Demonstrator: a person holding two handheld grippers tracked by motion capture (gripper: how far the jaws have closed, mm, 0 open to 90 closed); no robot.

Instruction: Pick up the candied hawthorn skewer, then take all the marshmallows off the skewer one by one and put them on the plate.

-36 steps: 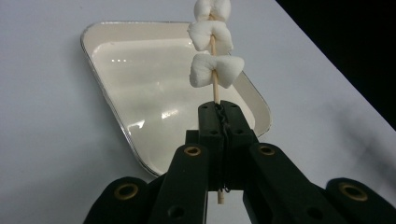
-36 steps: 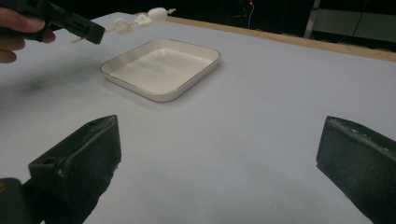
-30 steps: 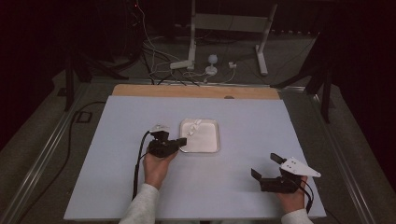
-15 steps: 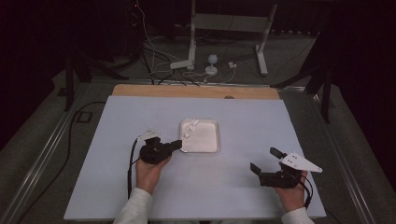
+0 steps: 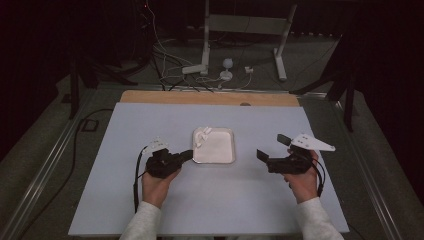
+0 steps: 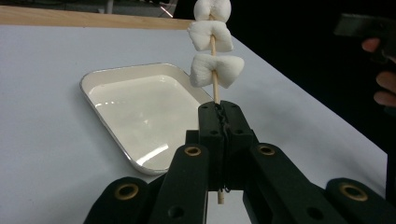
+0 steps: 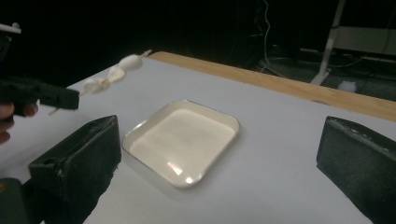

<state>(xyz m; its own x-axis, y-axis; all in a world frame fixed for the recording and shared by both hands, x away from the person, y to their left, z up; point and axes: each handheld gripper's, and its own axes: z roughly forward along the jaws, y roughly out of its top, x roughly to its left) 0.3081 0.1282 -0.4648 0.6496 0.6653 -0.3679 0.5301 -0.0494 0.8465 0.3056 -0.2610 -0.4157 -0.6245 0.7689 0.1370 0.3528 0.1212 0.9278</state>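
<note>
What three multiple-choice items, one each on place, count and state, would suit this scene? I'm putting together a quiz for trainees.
1. Where is the tray?
A. between the two grippers
B. on the floor
C. at the wooden edge
2. How many marshmallows are on the skewer?
A. one
B. three
C. five
3. The right gripper is:
A. shut on the tray
B. shut on the skewer
C. open, holding nothing

Answers: 1 A, the high view shows it mid-table; 2 B, the left gripper holds a skewer with three; 3 C, its jaws stand wide apart.
</note>
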